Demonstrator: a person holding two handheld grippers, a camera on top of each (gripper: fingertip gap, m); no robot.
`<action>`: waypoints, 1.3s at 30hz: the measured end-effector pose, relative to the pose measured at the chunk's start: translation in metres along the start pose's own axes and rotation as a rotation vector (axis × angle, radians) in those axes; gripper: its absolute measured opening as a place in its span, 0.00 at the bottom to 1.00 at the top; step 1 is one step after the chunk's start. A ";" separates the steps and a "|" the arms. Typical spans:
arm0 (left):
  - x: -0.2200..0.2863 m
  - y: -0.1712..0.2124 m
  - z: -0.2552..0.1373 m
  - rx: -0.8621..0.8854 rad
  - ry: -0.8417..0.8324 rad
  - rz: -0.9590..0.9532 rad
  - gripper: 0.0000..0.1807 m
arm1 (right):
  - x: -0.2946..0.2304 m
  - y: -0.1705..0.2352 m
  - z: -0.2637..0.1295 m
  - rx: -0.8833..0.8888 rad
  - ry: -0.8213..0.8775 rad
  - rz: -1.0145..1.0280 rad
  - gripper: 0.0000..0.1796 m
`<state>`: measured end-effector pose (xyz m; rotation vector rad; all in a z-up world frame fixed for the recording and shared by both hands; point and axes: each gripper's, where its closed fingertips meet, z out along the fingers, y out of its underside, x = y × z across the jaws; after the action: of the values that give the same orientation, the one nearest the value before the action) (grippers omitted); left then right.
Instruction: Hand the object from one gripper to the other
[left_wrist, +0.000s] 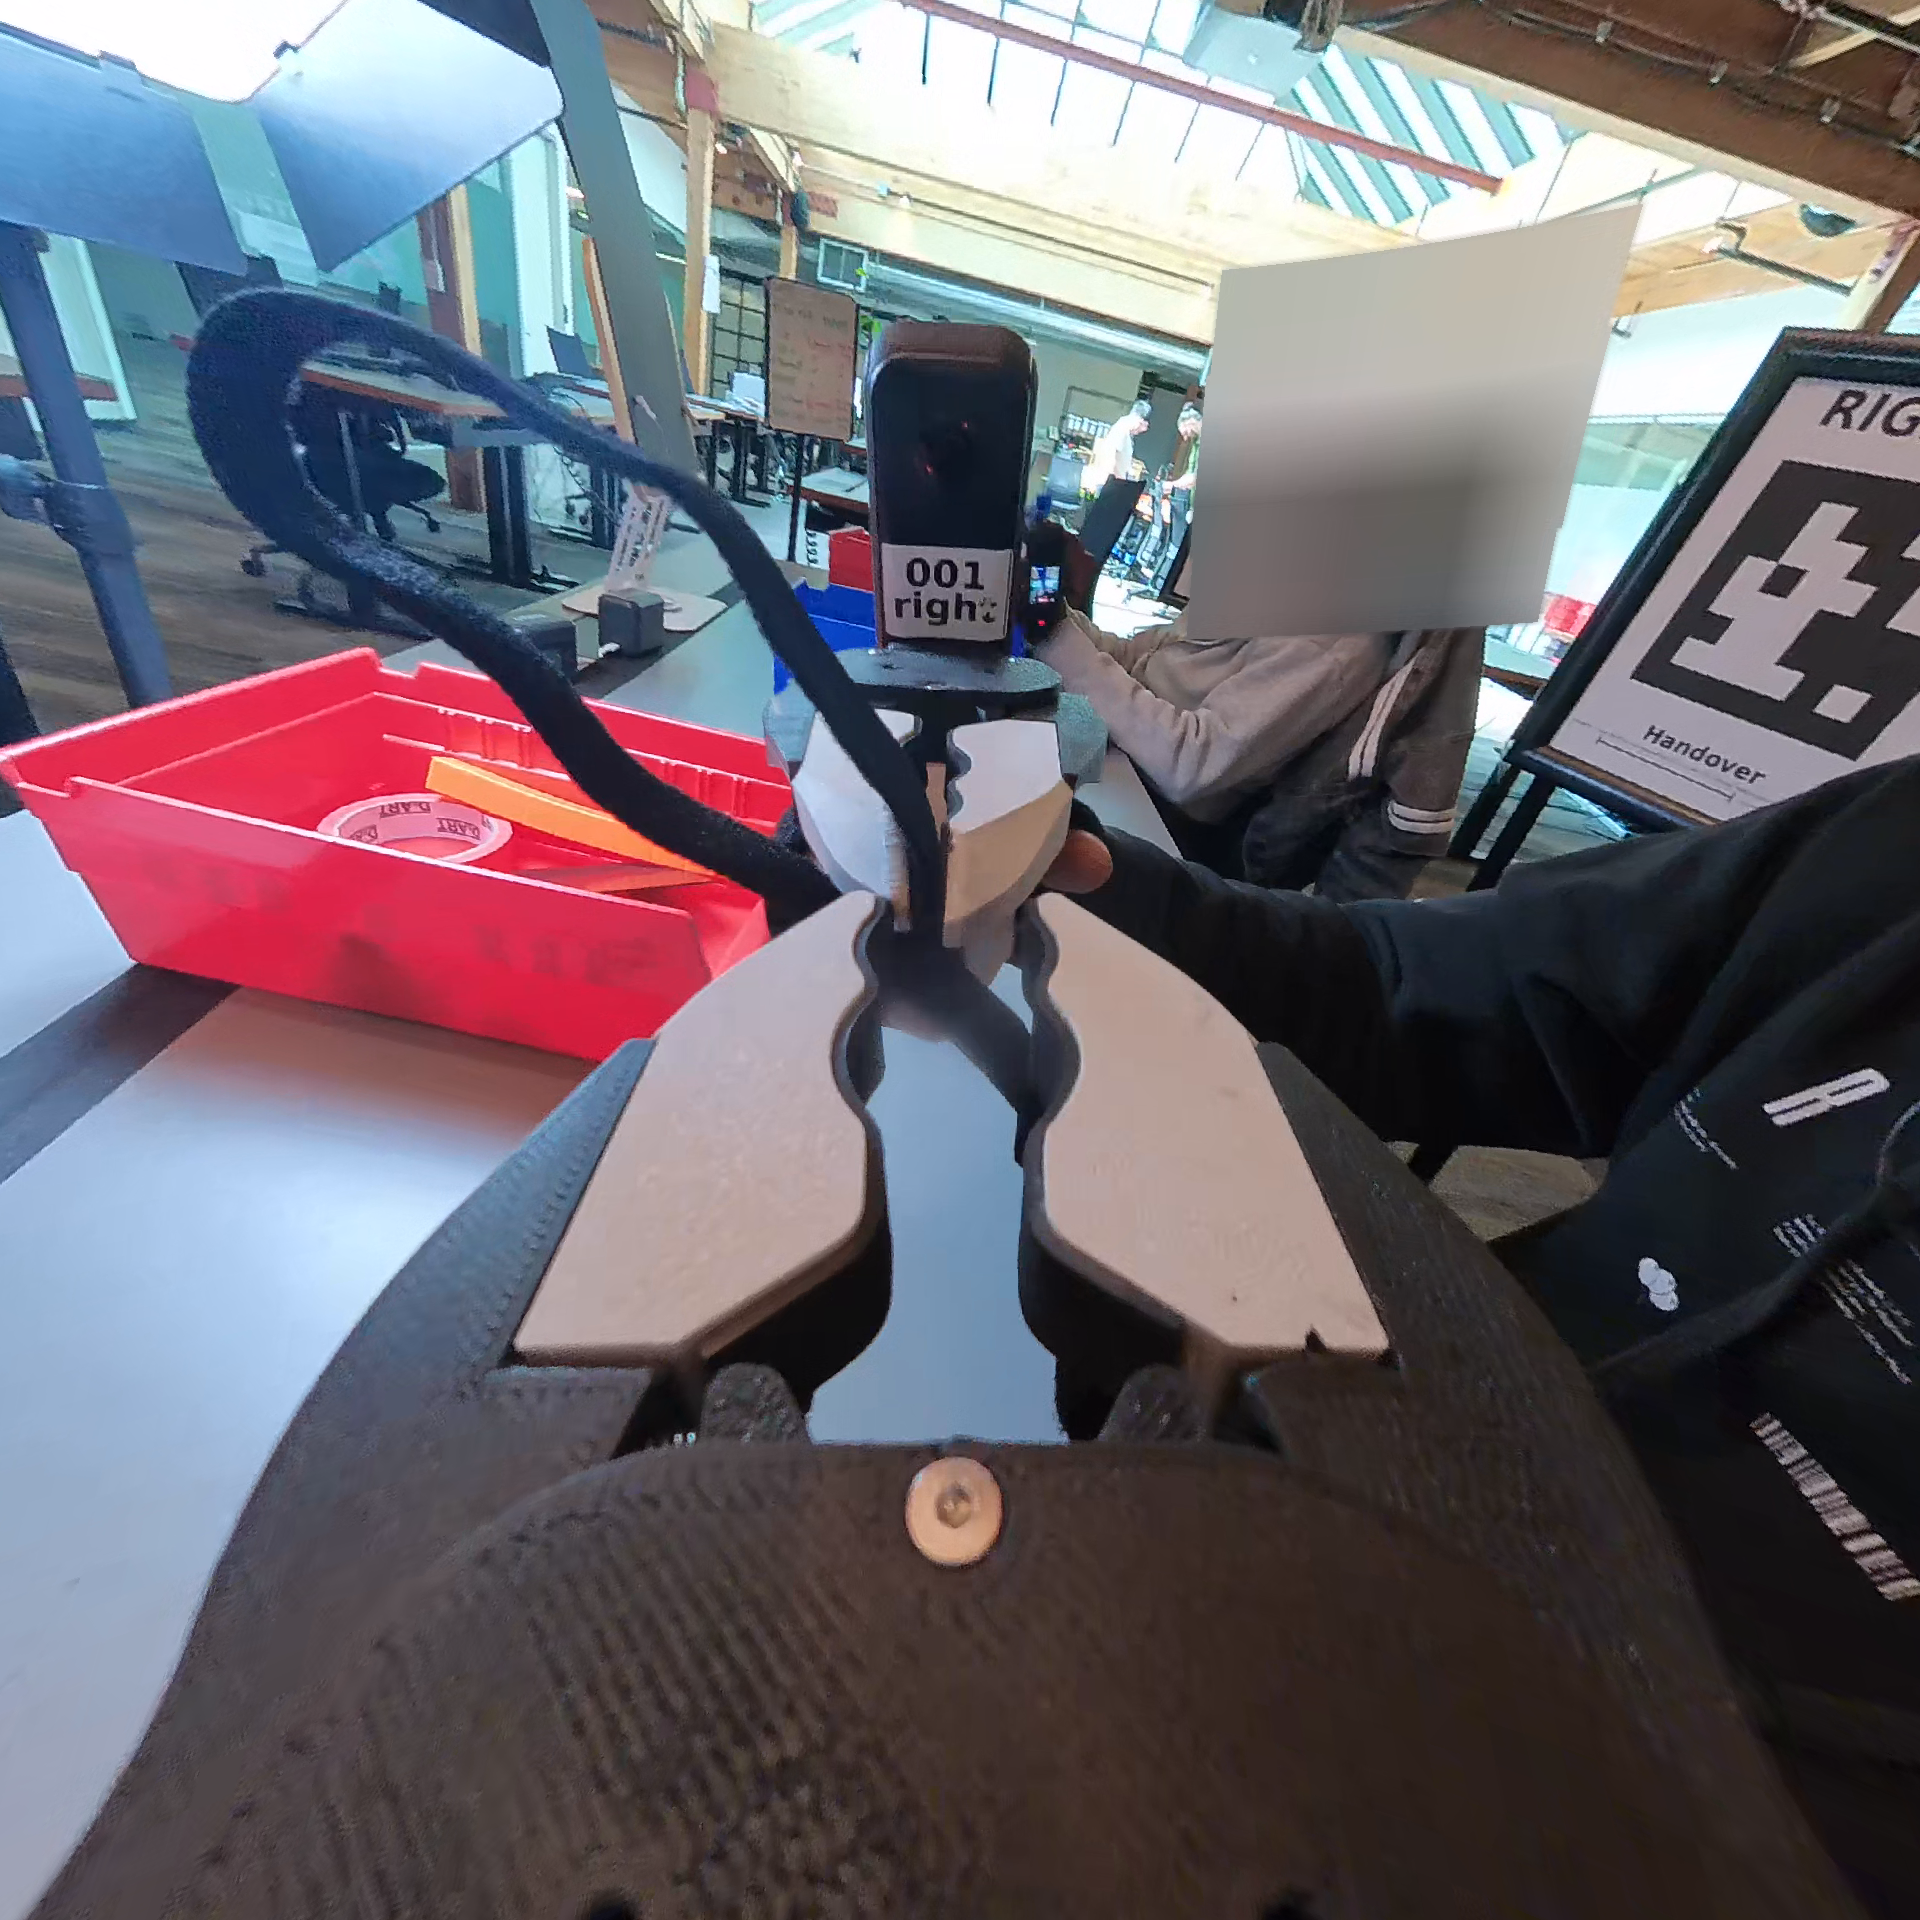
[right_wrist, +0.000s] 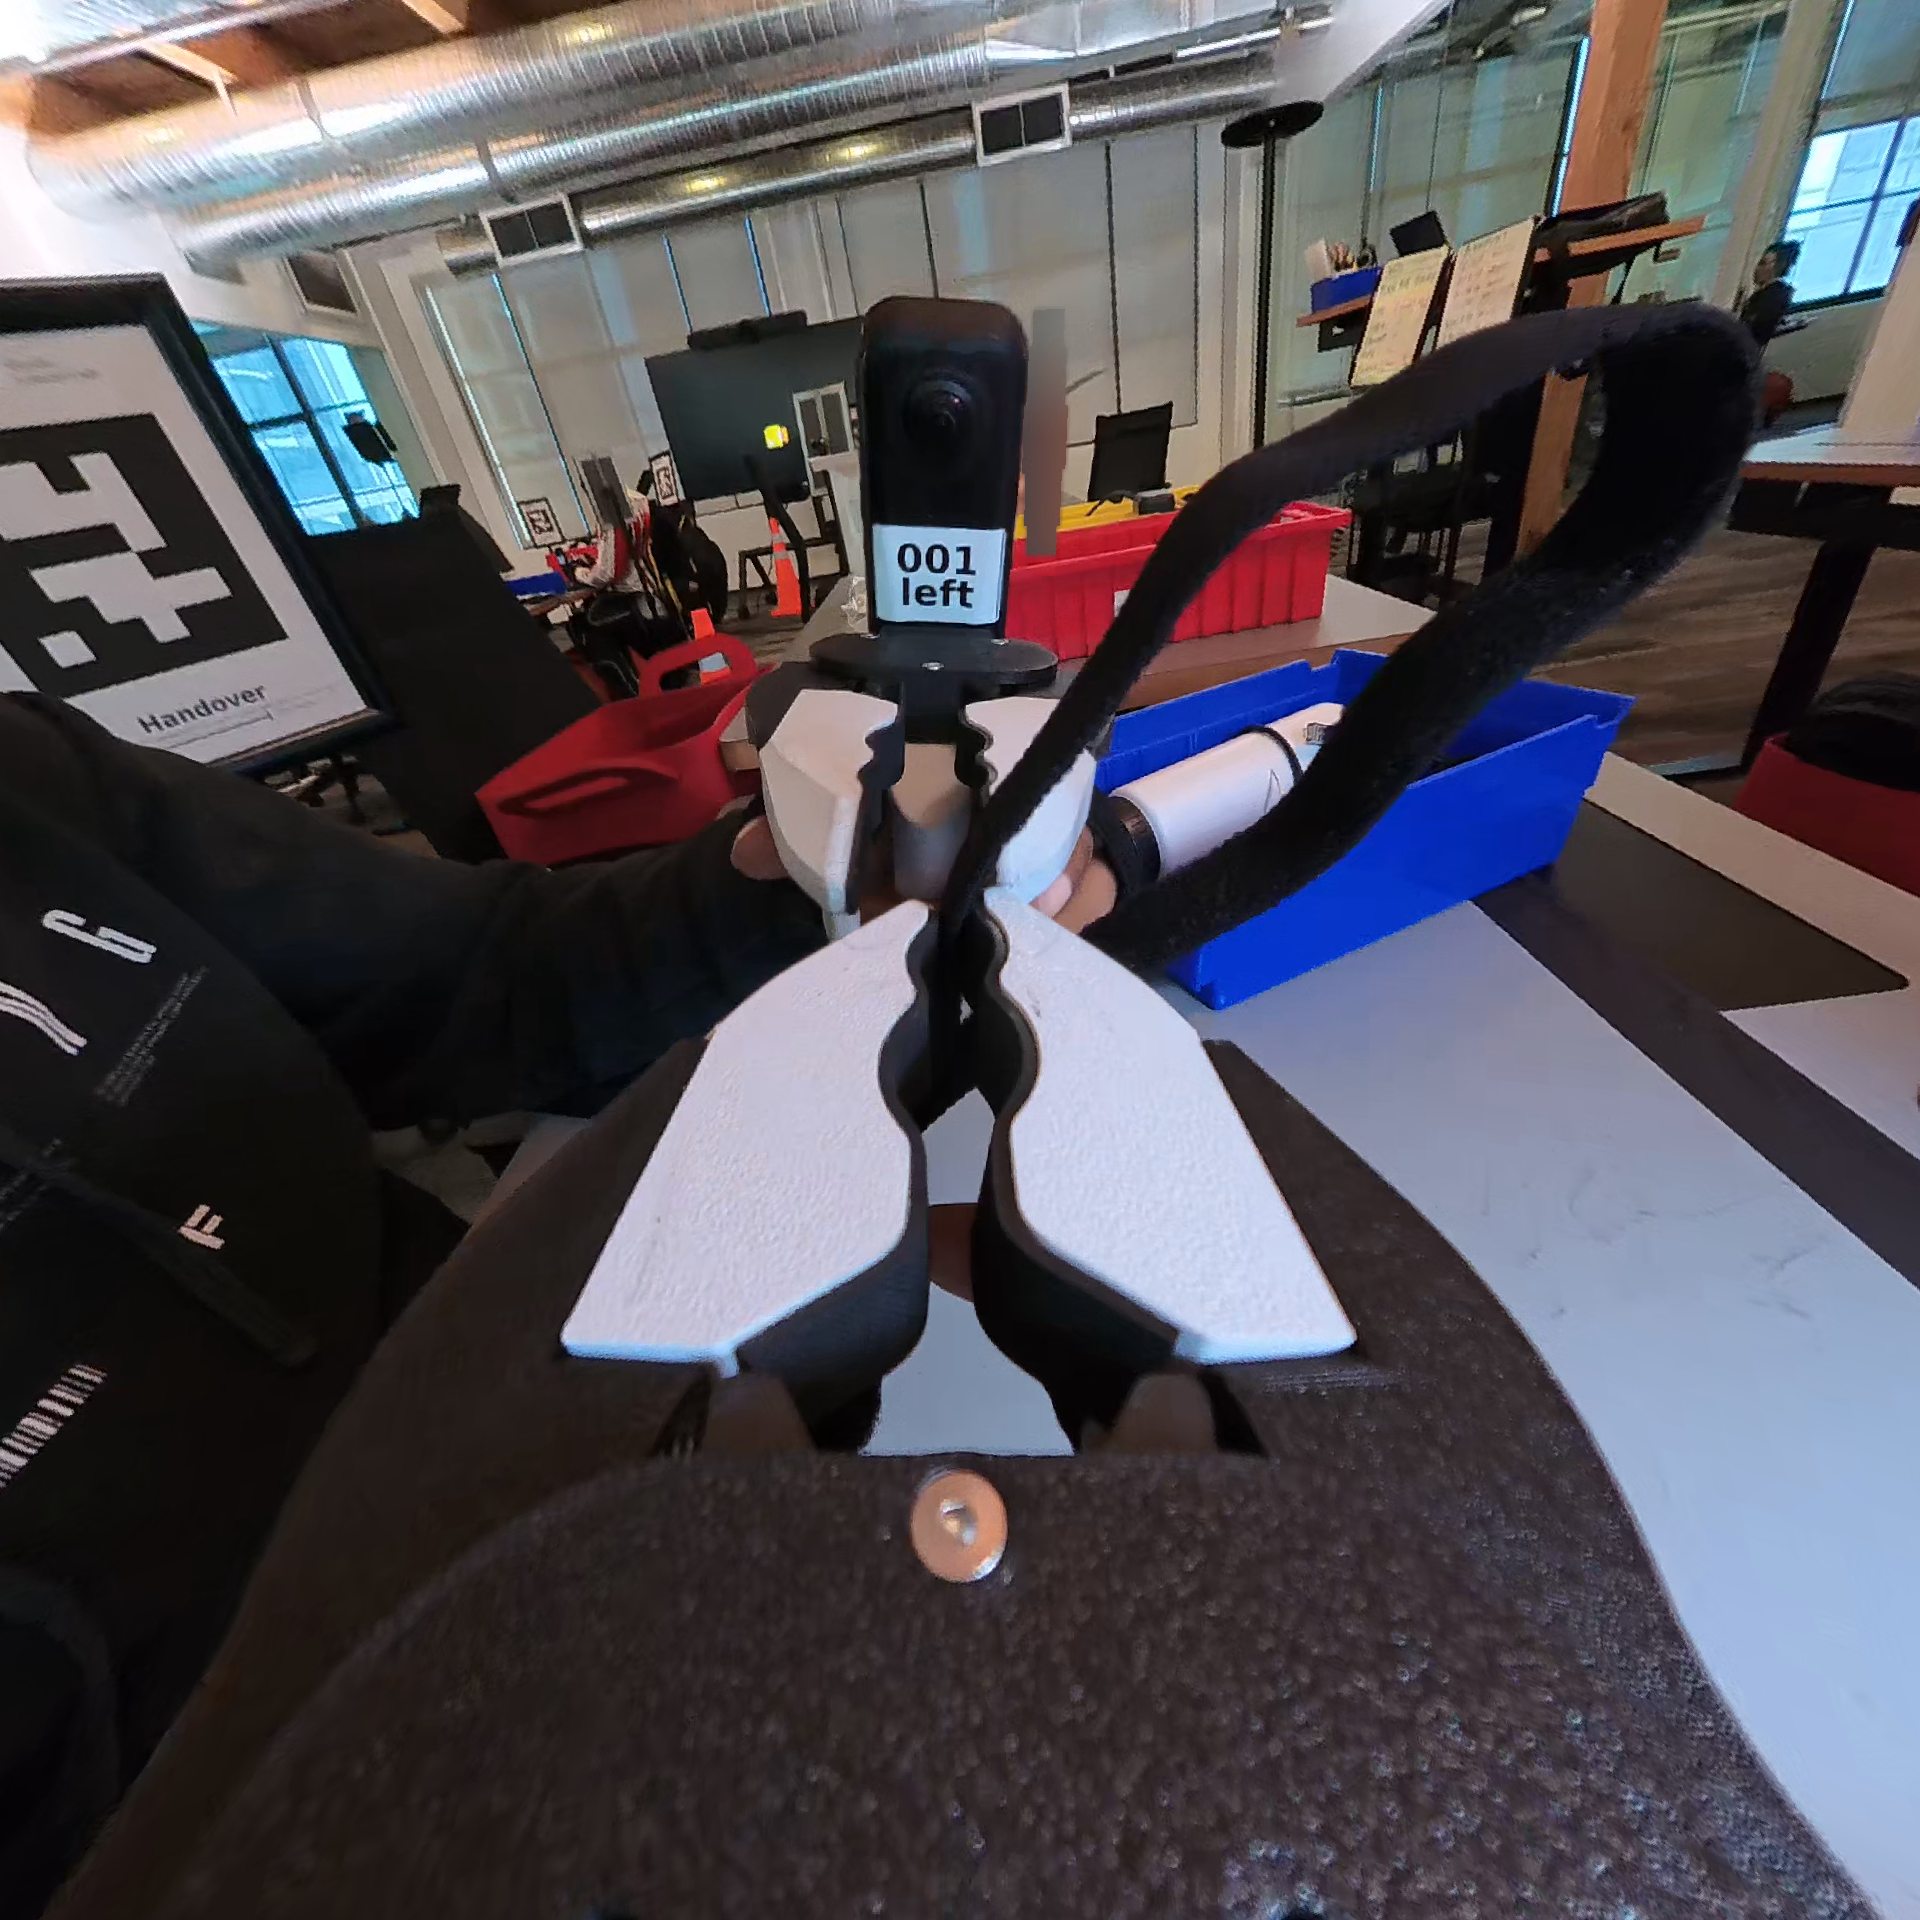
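A black fabric strap (left_wrist: 499, 644) forms a big loop in the air above the table; it also shows in the right wrist view (right_wrist: 1455, 686). My right gripper (right_wrist: 956, 920) is shut on the strap's lower end, which runs between its white fingers. In the left wrist view the right gripper (left_wrist: 928, 883) faces me, pinching the strap. My left gripper (left_wrist: 954, 914) is open, its fingertips on either side of the right gripper's tips. In the right wrist view the left gripper (right_wrist: 925, 862) stands open tip to tip with mine, and the strap passes beside one of its fingers.
A red bin (left_wrist: 208, 831) with a tape roll (left_wrist: 416, 826) and an orange piece (left_wrist: 561, 810) stands on the table (left_wrist: 208, 1247). A blue bin (right_wrist: 1455, 862) holds a white cylinder (right_wrist: 1216, 800). A red basket (right_wrist: 623, 779) and a framed marker sign (left_wrist: 1766, 623) stand nearby. The grippers are tip to tip, or close to it.
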<state>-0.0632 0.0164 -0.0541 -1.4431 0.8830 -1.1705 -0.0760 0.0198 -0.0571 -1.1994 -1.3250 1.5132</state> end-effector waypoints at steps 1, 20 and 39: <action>-0.001 0.000 0.001 0.002 -0.009 0.008 0.12 | 0.001 0.000 -0.001 0.004 0.000 0.000 0.01; -0.003 0.023 0.021 -0.060 0.019 -0.143 0.05 | 0.002 -0.014 -0.003 0.099 0.027 -0.031 0.02; -0.020 -0.009 -0.008 0.054 -0.084 -0.085 0.02 | 0.014 0.040 0.013 -0.157 0.072 -0.088 0.05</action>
<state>-0.0769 0.0347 -0.0489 -1.4872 0.7335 -1.1794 -0.0911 0.0234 -0.0982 -1.2634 -1.4507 1.3121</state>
